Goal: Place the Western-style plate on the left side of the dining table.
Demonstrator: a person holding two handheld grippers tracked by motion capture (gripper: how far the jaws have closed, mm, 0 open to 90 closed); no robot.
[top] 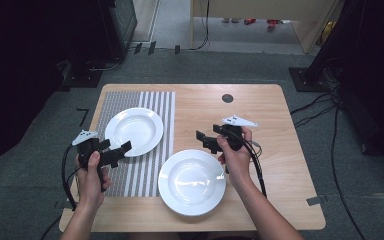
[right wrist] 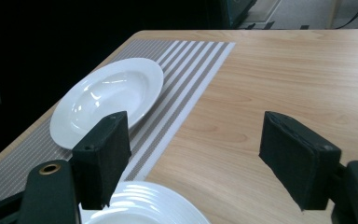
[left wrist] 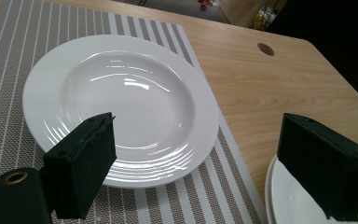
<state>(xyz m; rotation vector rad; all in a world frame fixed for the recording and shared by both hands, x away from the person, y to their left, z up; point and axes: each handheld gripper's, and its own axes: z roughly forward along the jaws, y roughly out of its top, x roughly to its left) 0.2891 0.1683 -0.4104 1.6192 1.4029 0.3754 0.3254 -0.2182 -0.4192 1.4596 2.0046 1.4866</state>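
Plates (top: 134, 131) (top: 192, 181): high view alone shows both whole.

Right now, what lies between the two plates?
In the high view, only striped mat edge separates the far plate and near plate.

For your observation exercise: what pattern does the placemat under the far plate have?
The placemat has grey and white stripes, clearest in the left gripper view.

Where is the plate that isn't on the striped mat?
In the high view, the plate sits on bare table near the front edge, right of the striped mat.
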